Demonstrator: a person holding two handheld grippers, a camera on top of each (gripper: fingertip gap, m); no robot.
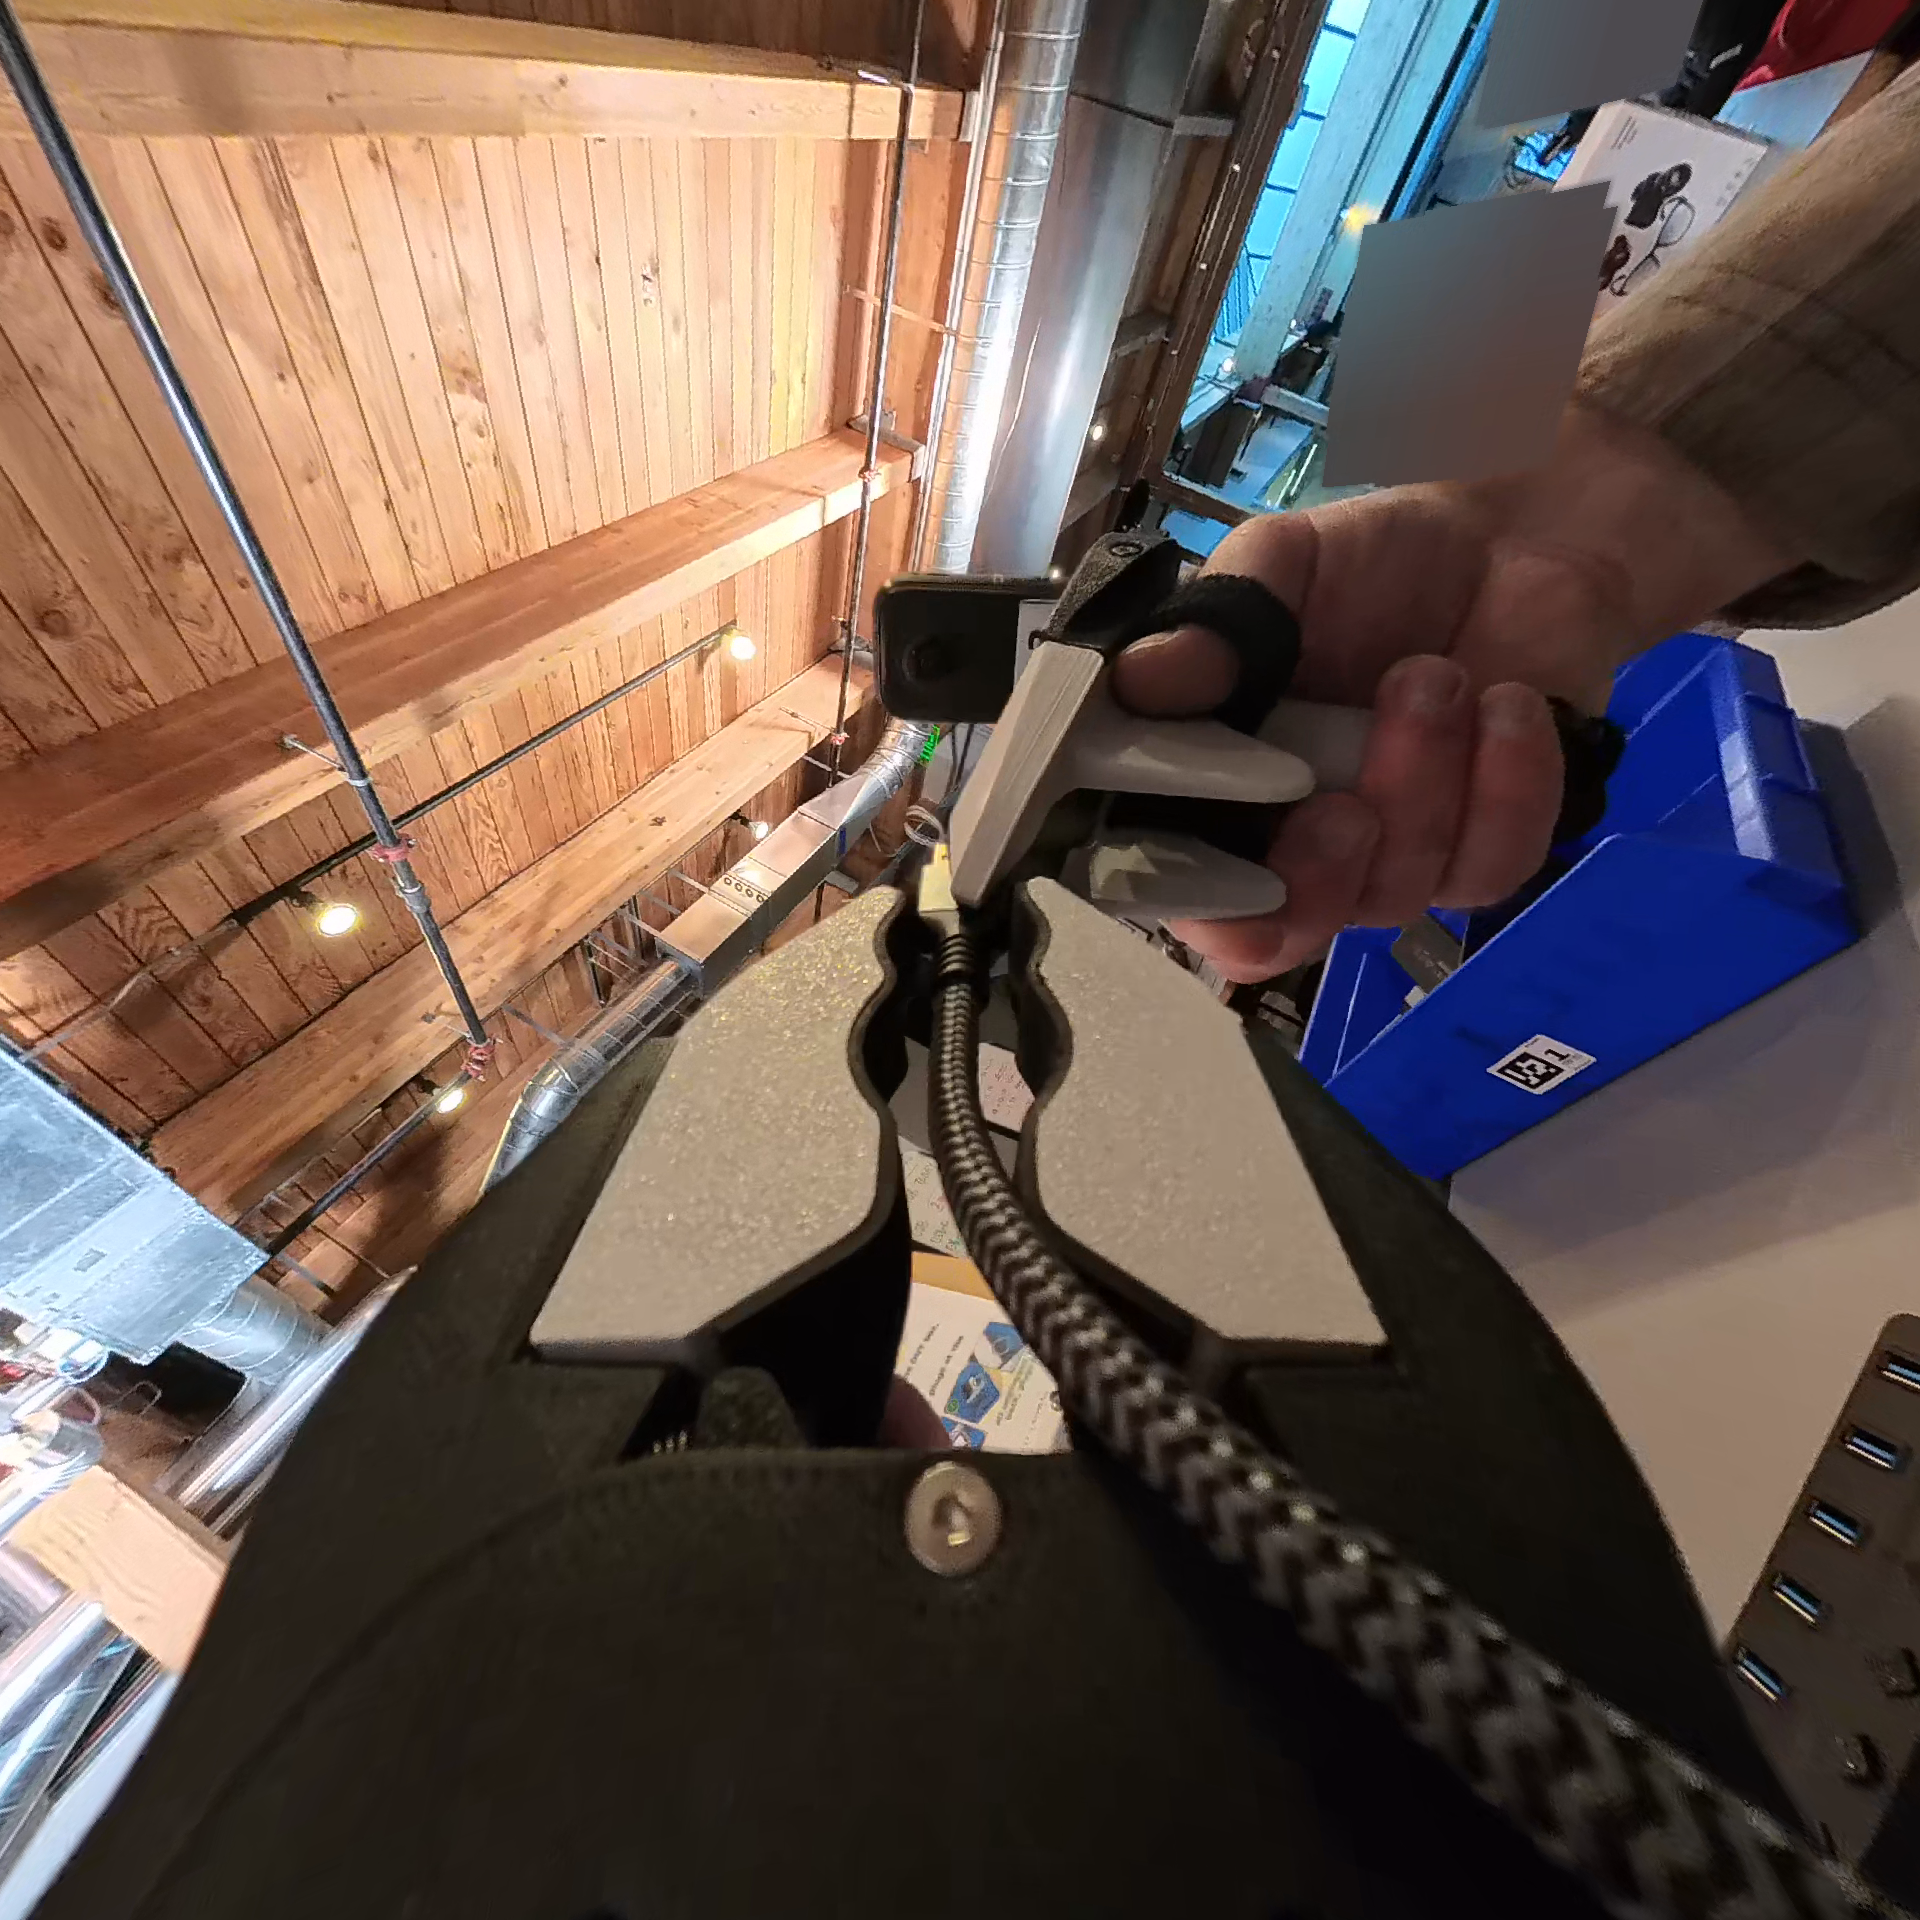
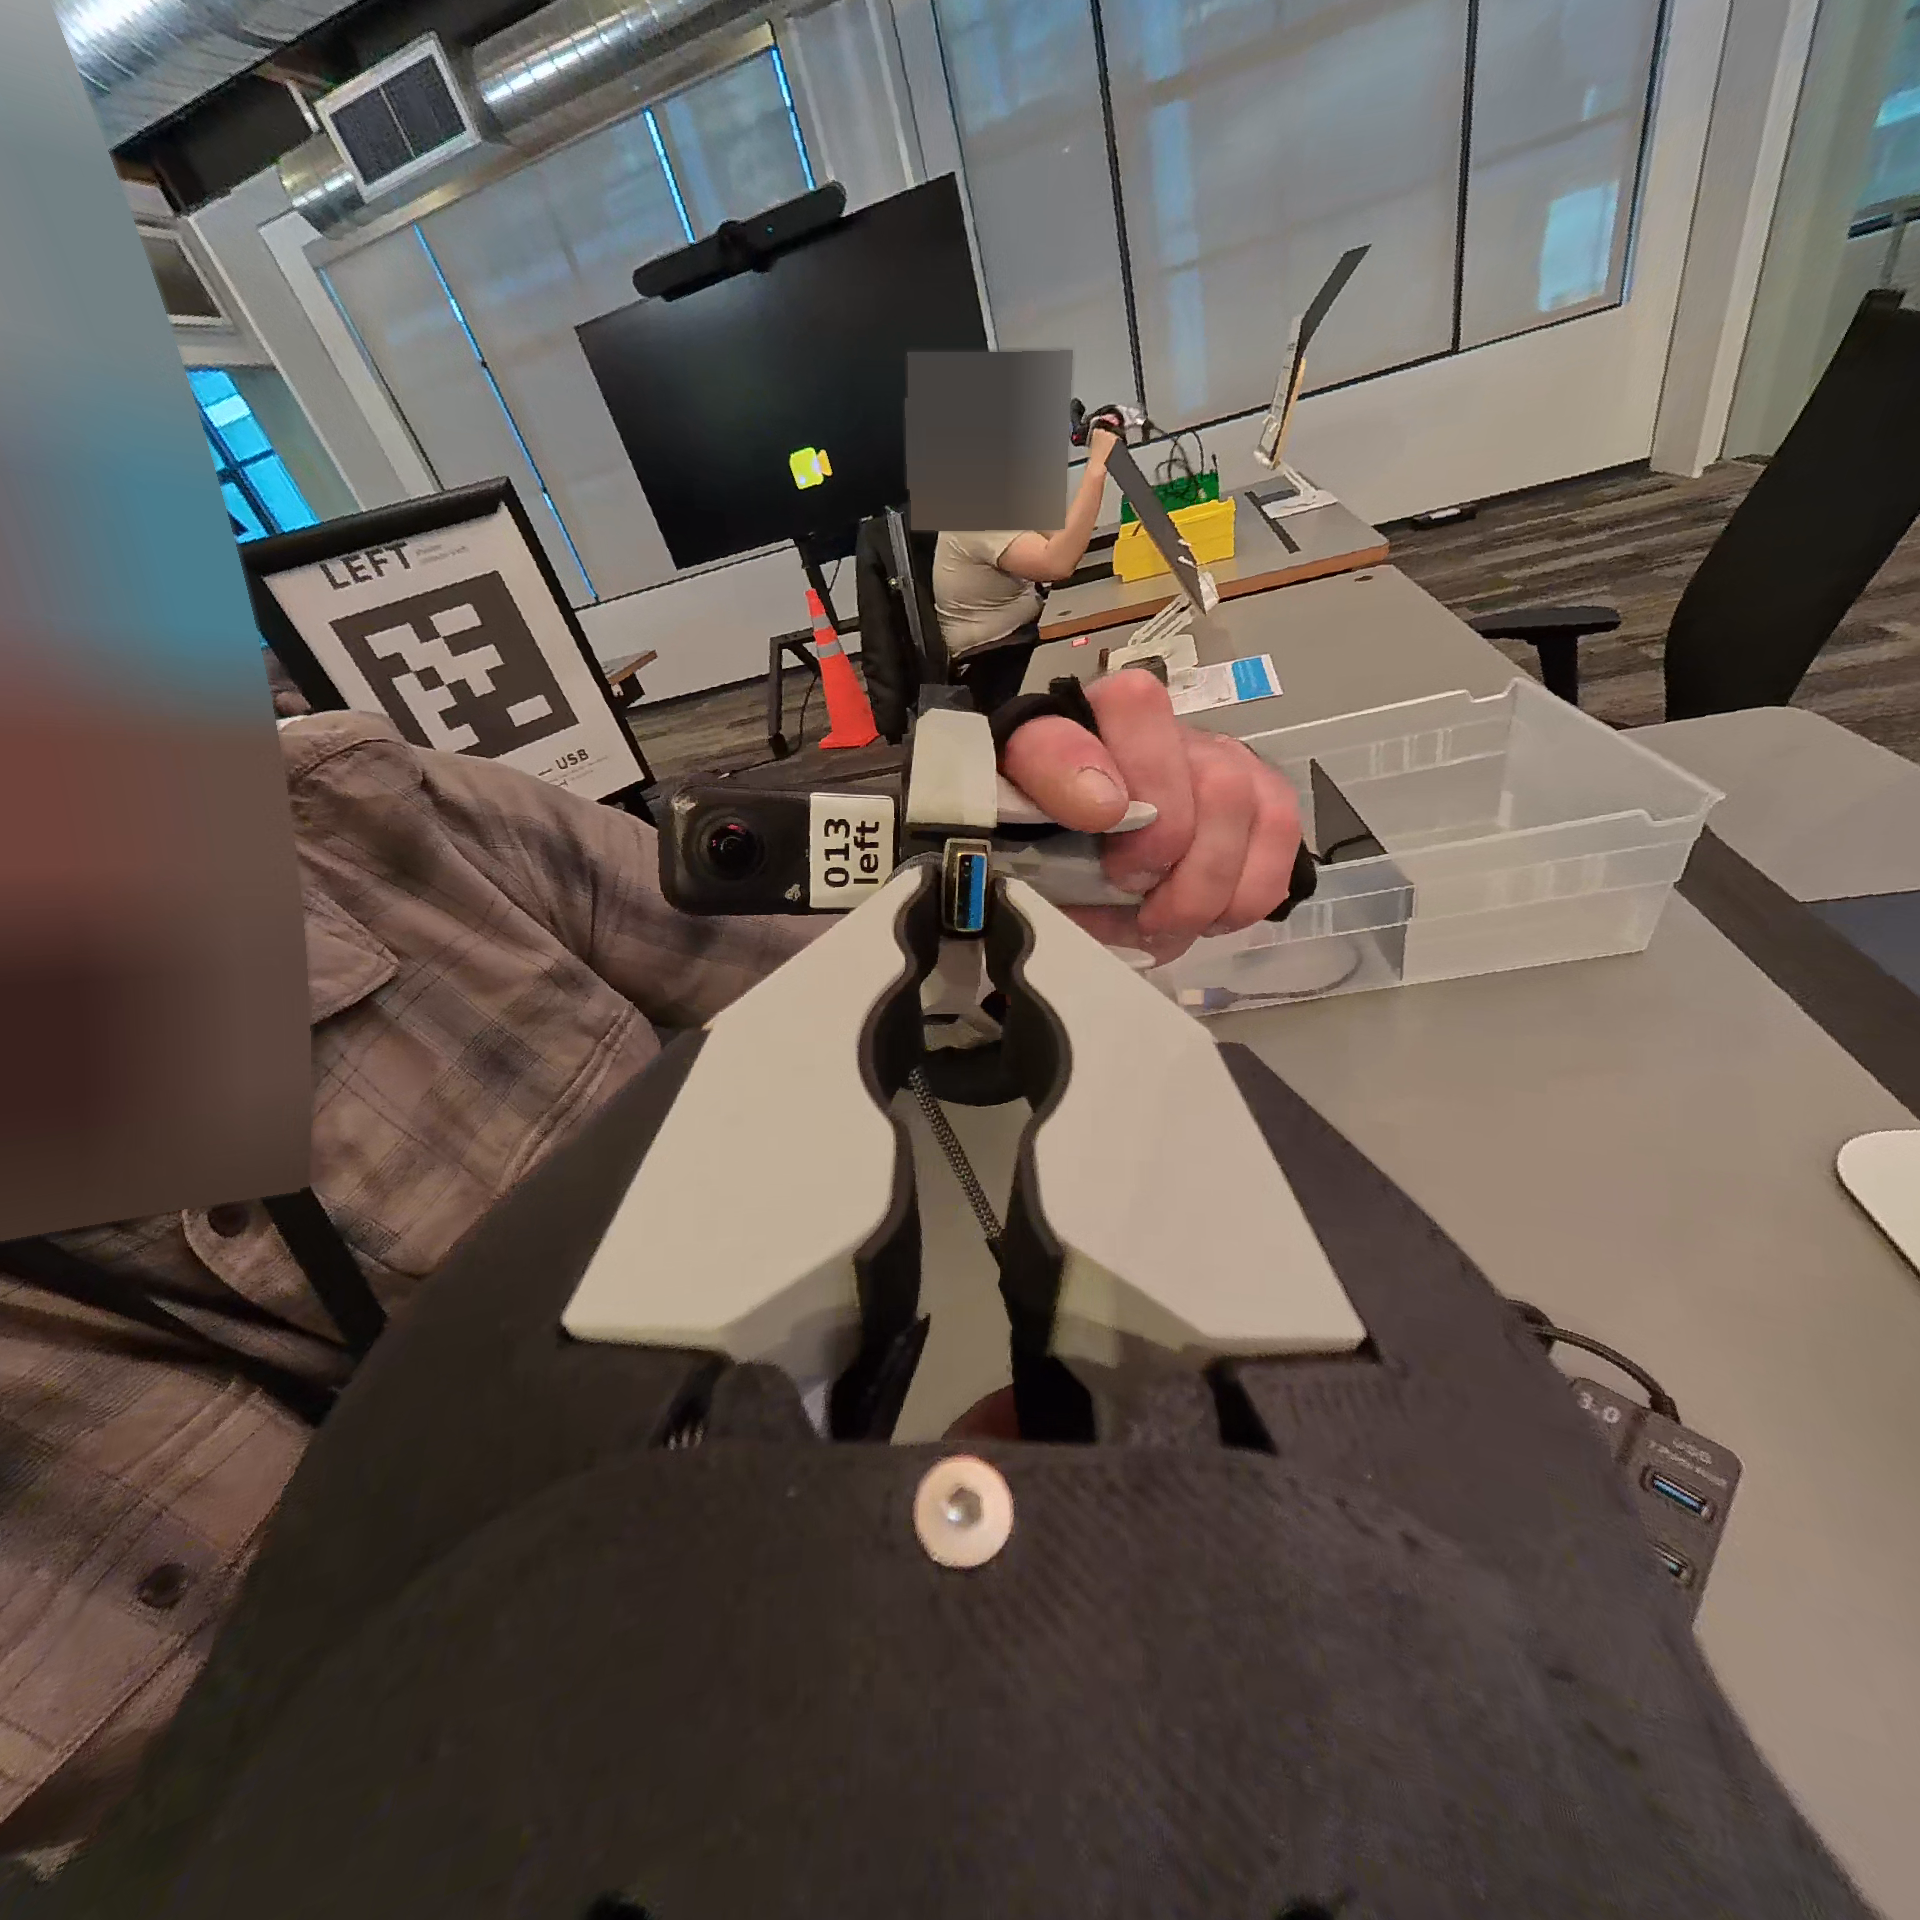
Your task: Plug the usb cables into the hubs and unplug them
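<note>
Mid-air handover: left gripper (image 1: 961,920) and right gripper (image 2: 961,914) both clamp braided USB cable (image 1: 1049,1278) at plug (image 2: 971,891), above table. Next, judged: regrip, aim plug at hub (image 1: 1849,1538).

Black claw (image 2: 961,914) bodies, grey fingers (image 2: 790,1122) (plaid sleeve (image 2: 468,935))

Writing shows in several places. A white sticker (image 2: 850,852) with black print sits on the side of a black camera (image 2: 727,847). A framed white sign (image 2: 447,644) at the left carries printed words and a black-and-white square marker. The black USB hub (image 2: 1673,1455) bears small pale print. A blue bin (image 1: 1662,935) has a white marker sticker (image 1: 1538,1065). A printed sheet (image 1: 977,1382) lies on the desk, too blurred to read.
</note>
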